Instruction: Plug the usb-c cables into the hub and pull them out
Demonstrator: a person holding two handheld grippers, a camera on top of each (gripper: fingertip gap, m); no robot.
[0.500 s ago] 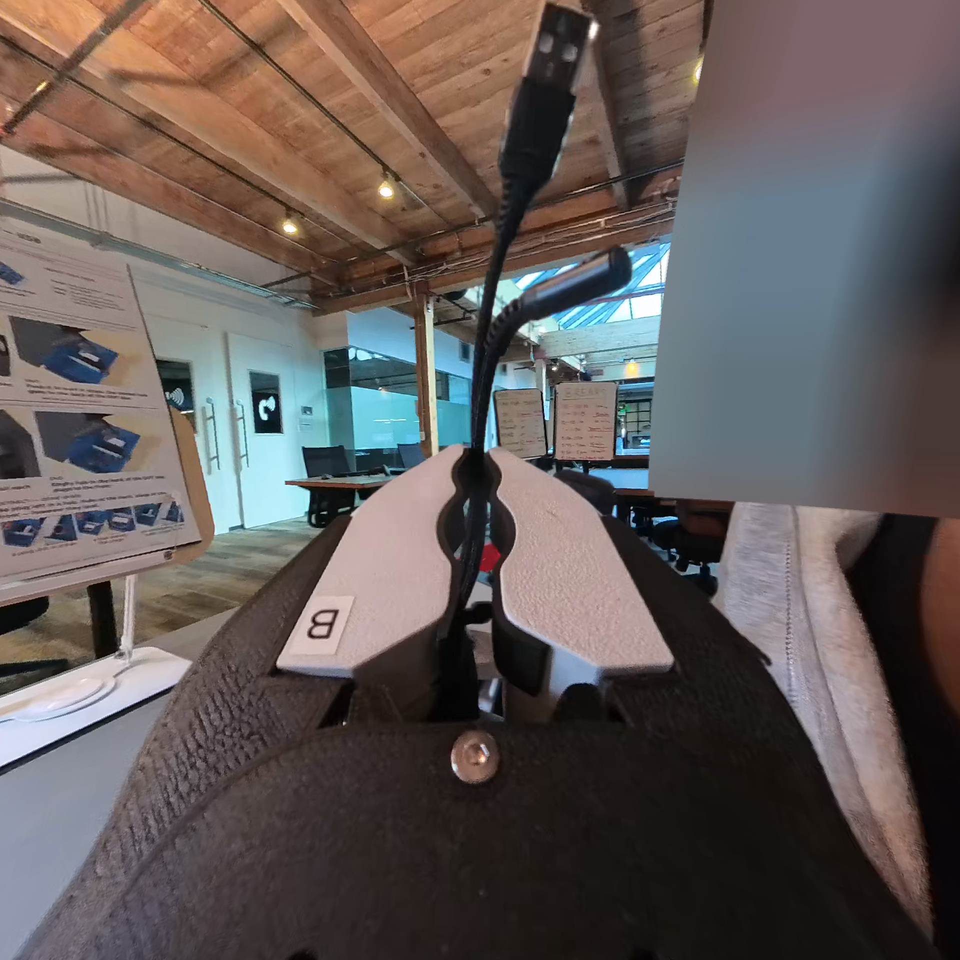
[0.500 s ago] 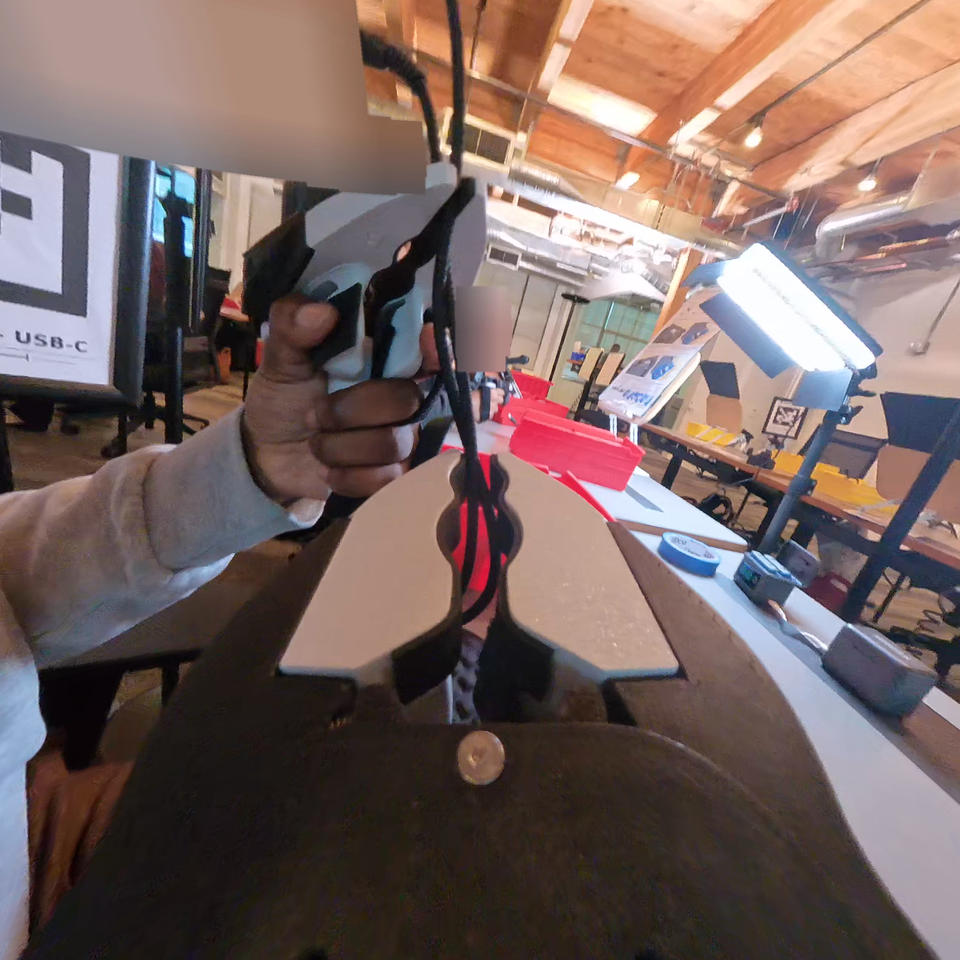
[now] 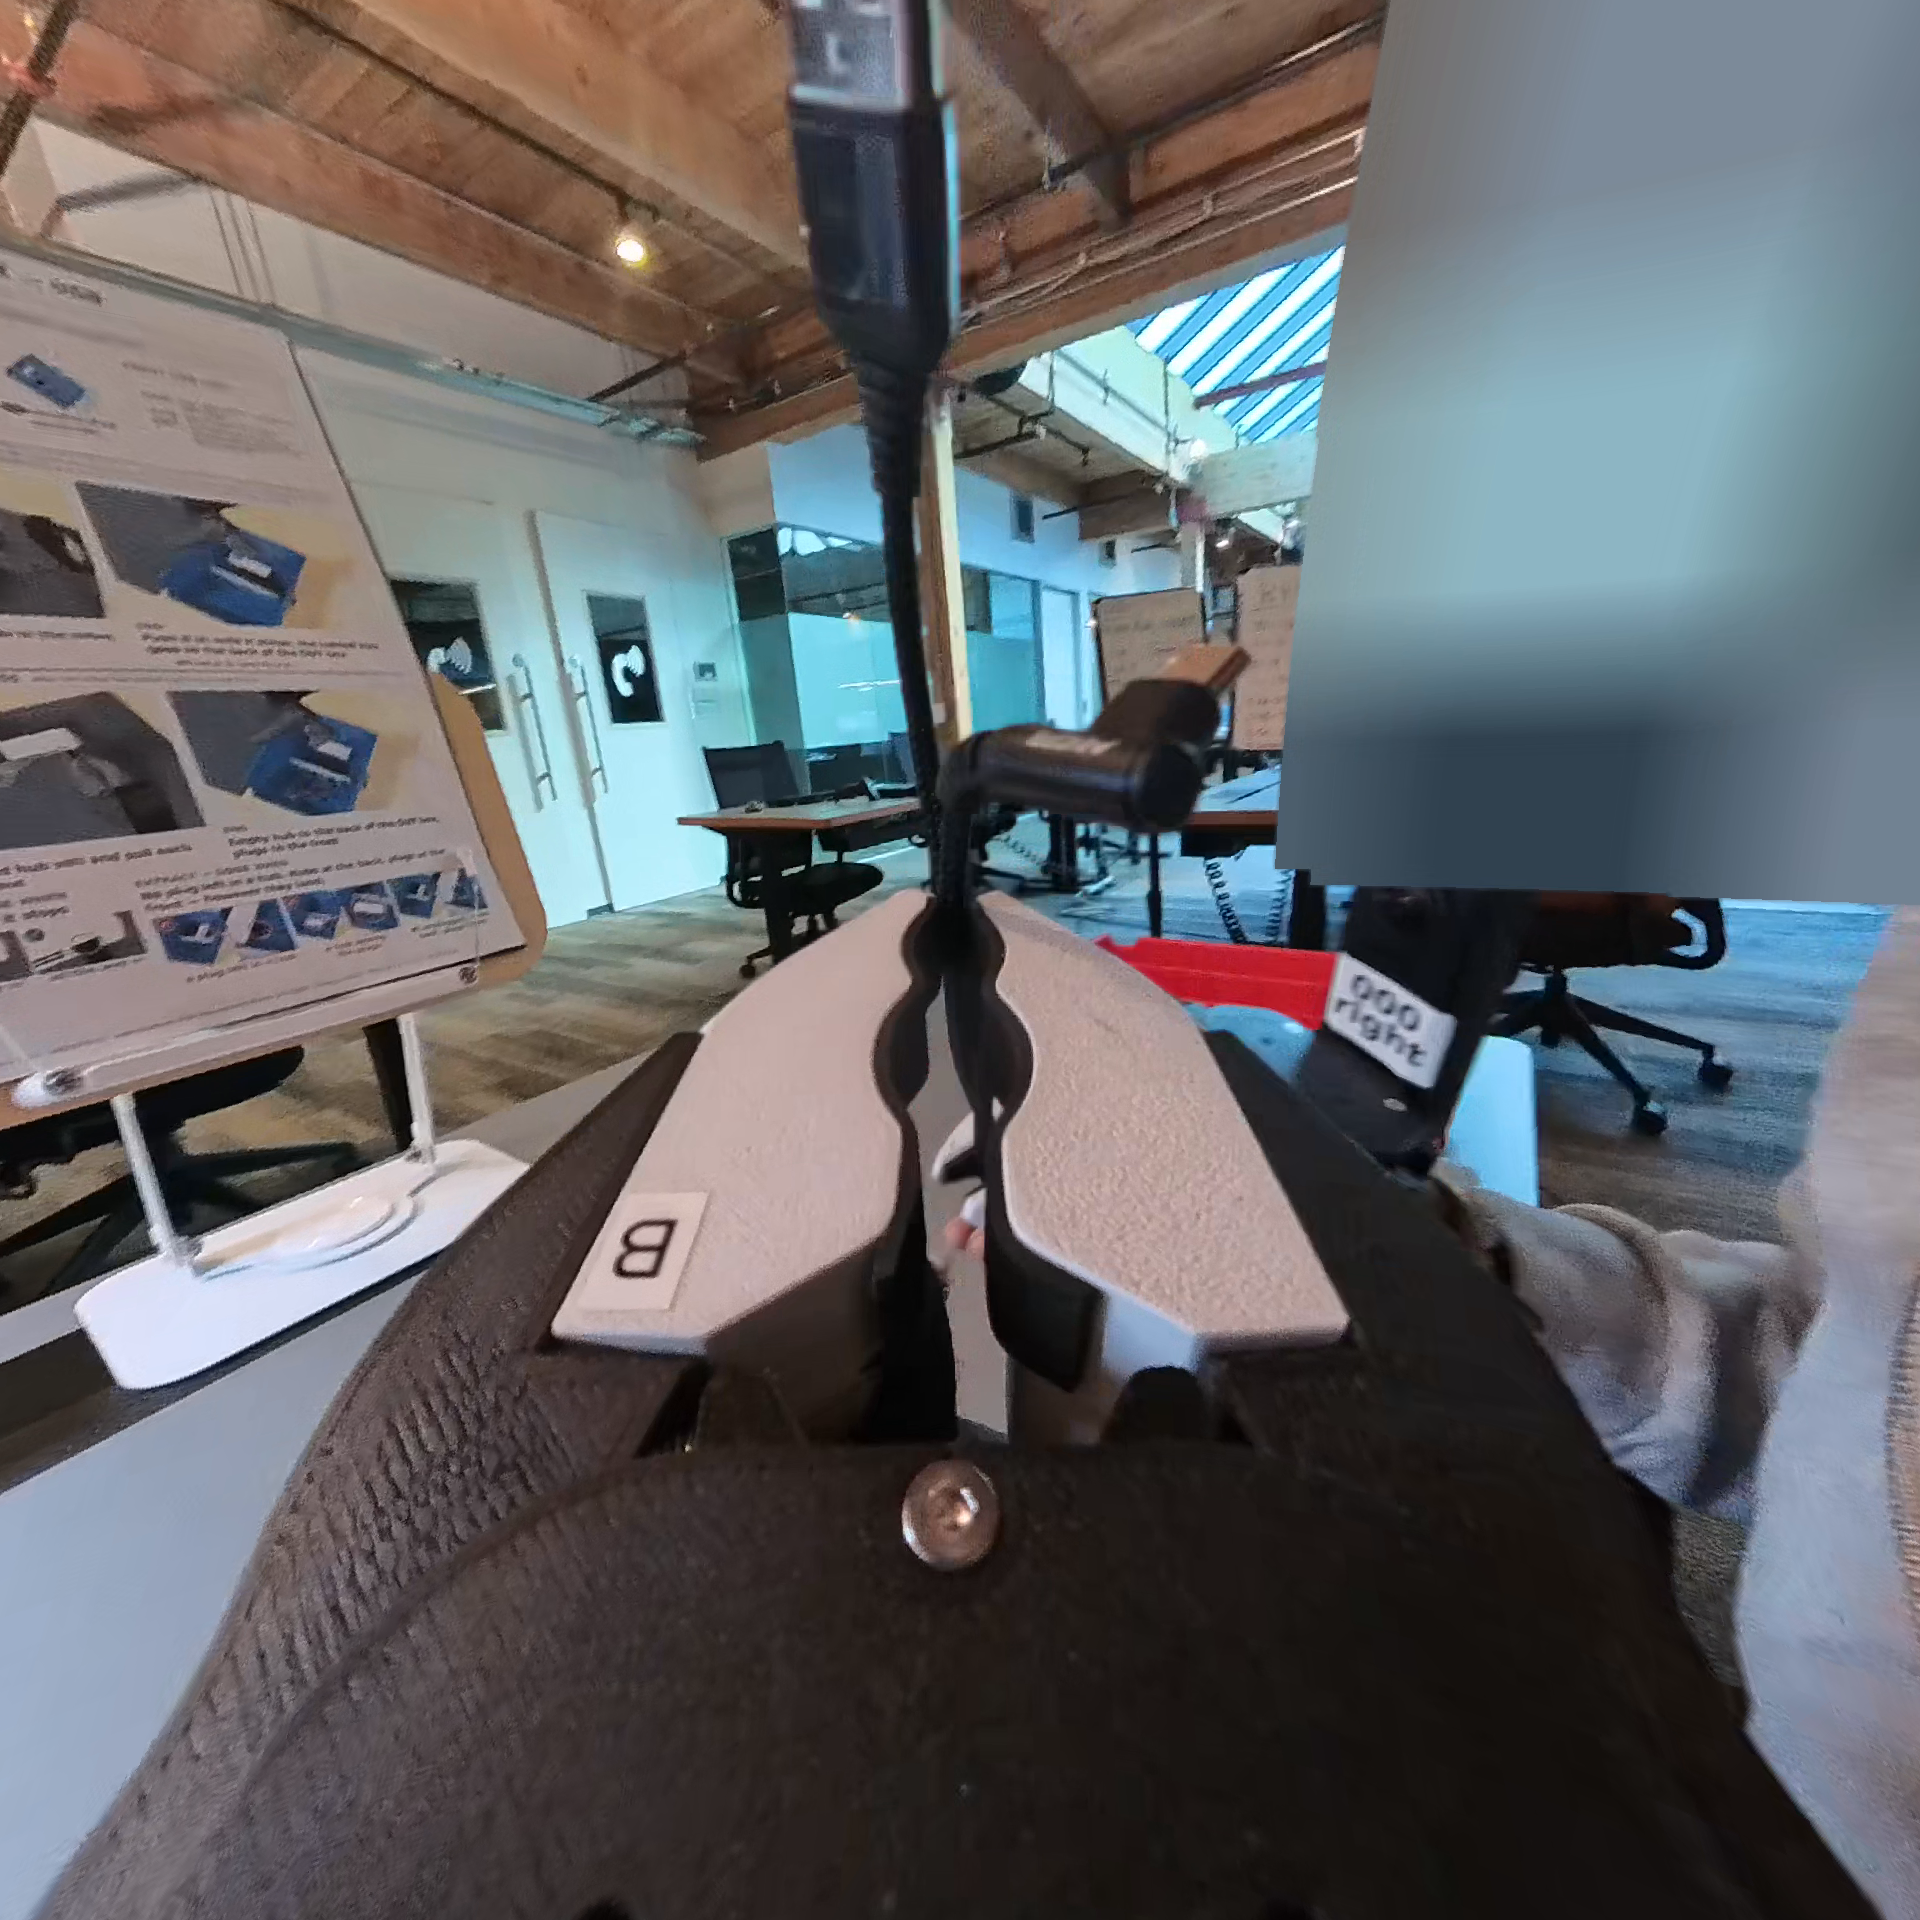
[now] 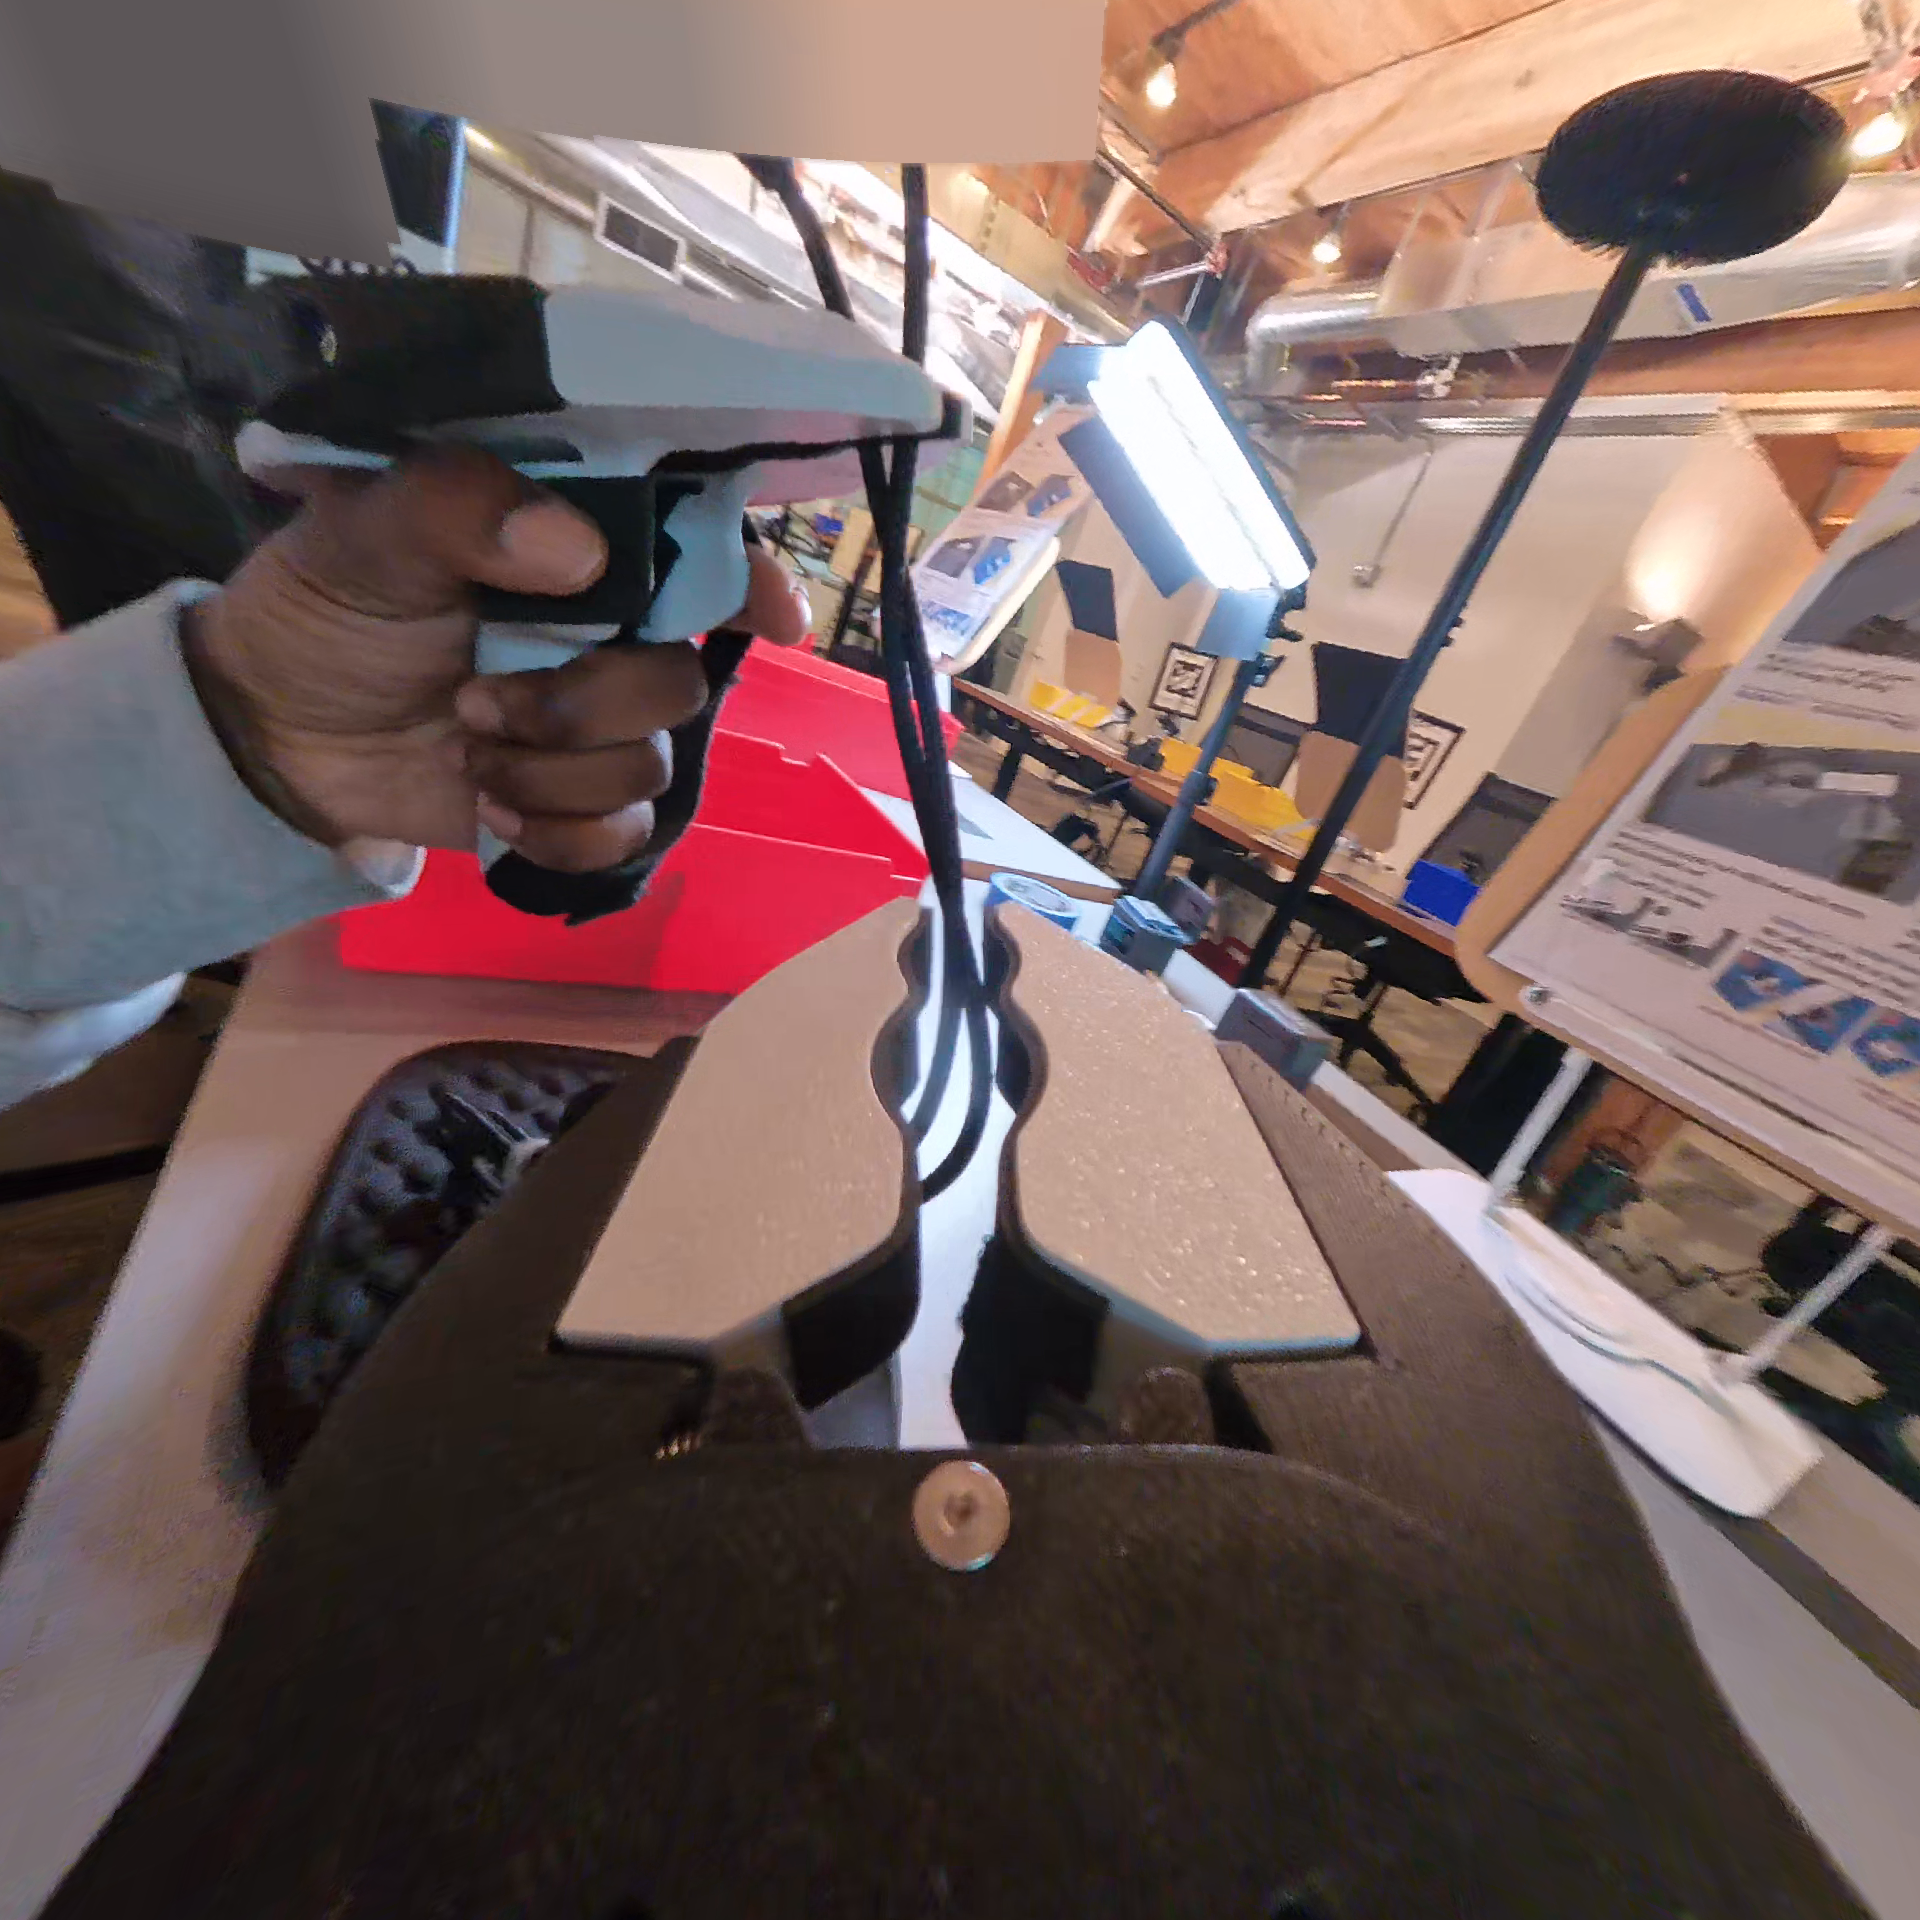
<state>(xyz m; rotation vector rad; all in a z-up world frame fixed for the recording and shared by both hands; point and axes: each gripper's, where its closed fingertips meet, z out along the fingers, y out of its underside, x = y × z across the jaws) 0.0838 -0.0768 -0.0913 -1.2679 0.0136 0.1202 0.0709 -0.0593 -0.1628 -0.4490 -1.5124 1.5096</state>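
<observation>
Black braided cables (image 3: 914,644) run through both grippers. My left gripper (image 3: 951,914) is shut on them. One plug end (image 3: 868,156) sticks straight up past its tips; a second plug end (image 3: 1081,769) bends off to the right. In the right wrist view a hand (image 4: 416,675) holds the left gripper (image 4: 940,421) at upper left, and the cables (image 4: 914,675) hang from it down into my right gripper (image 4: 956,920), which is shut on a loop of them. The right gripper's body (image 3: 1382,1039) shows at the right of the left wrist view. I cannot make out the hub.
An instruction board (image 3: 208,675) on a white stand is to the left; it also shows in the right wrist view (image 4: 1714,831). Red bins (image 4: 790,831), a lit light panel (image 4: 1195,468), a black pole (image 4: 1455,623), small grey boxes (image 4: 1273,1029) and a dark dimpled pad (image 4: 416,1195) are on the white table (image 4: 125,1455). Some 8 cm of space lies between my two pairs of fingers.
Both grippers have swung and tilted with the cables still held. The left gripper now sits higher and farther left in the right wrist view, and the table and board stand have come into sight.
</observation>
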